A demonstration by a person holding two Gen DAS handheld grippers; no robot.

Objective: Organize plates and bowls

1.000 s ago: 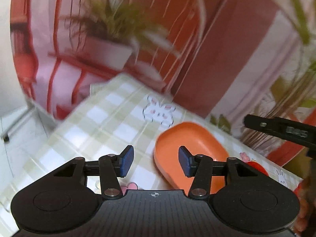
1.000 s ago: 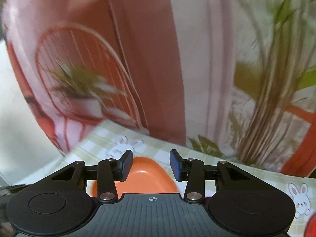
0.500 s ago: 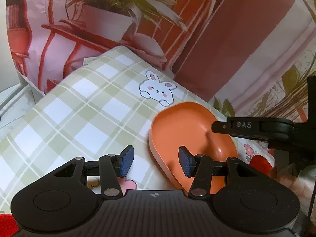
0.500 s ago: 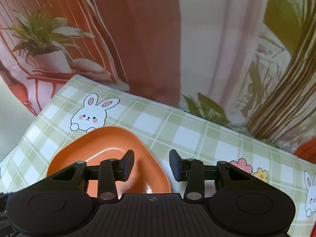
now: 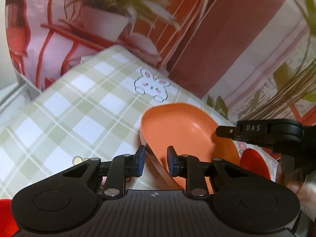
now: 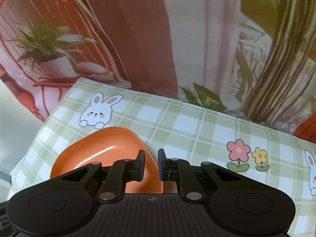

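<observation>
Tilting off the checked counter [image 5: 65, 116], a glossy orange bowl [image 5: 183, 130] has its near rim between the left claw [image 5: 155, 161], whose pads sit narrowly apart, one touching. The right claw [image 6: 151, 165] pinches its opposite rim. Claw bodies hide the bowl's near part. "DAS" reads on the right claw.

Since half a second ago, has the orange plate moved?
Yes. In the right wrist view the orange plate has tipped, its right rim lifted between the right tongs, and it sits slightly farther from the bunny print.
</observation>
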